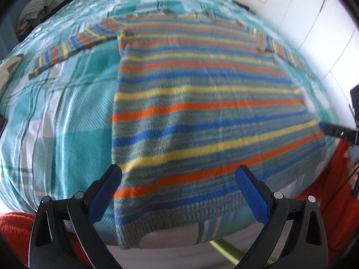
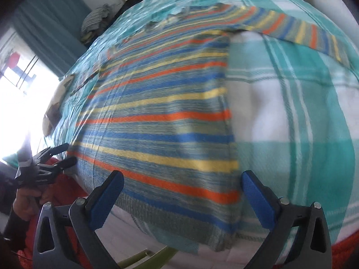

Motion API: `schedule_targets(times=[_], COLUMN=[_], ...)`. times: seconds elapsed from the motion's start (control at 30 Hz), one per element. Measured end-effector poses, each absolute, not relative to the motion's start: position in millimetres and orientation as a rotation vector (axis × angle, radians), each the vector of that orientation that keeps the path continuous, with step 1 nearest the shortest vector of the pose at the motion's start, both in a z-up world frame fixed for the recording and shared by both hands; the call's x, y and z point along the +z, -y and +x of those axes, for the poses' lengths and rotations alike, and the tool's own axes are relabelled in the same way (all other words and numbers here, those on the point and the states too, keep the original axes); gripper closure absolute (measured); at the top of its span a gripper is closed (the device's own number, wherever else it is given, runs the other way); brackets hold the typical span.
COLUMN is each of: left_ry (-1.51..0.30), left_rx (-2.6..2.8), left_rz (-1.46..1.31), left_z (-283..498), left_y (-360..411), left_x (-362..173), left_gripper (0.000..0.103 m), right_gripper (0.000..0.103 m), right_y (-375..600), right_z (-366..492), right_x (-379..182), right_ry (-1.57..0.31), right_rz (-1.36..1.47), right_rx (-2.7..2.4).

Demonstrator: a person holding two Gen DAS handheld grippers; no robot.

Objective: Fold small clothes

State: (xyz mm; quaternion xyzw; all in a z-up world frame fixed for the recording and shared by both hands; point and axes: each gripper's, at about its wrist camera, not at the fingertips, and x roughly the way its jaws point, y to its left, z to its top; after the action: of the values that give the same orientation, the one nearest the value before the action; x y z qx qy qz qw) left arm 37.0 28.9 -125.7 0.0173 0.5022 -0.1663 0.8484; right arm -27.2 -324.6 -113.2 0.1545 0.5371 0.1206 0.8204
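A small striped knit sweater [image 1: 202, 103] in grey-green, orange, blue and yellow lies flat on the bed, hem toward me and both sleeves spread out to the sides. It also shows in the right wrist view [image 2: 161, 116]. My left gripper [image 1: 179, 174] is open and empty, hovering over the hem's left corner. My right gripper [image 2: 182, 179] is open and empty over the hem's right corner. The left gripper also appears at the left edge of the right wrist view [image 2: 65, 154], the right gripper at the right edge of the left wrist view [image 1: 332, 130].
The bed has a teal and white checked cover [image 1: 56, 103] [image 2: 303, 103]. A pile of striped clothes [image 1: 36, 11] [image 2: 96, 20] lies at its far end. A white wardrobe [image 1: 314, 22] stands to the right. A window [image 2: 15, 78] is on the left.
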Motion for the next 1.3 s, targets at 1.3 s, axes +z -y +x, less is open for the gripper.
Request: schedule_targets(times=[1.3], left_ry=[-0.925], left_rx=[-0.203], left_rz=[-0.128], left_z=[57], left_y=[-73], left_x=[-116], left_gripper=[0.001], right_gripper=[0.001], right_y=[347], right_z=[-35], right_x=[-92], right_ry=[-0.963], right_rz=[0.426], right_rx=[0.232])
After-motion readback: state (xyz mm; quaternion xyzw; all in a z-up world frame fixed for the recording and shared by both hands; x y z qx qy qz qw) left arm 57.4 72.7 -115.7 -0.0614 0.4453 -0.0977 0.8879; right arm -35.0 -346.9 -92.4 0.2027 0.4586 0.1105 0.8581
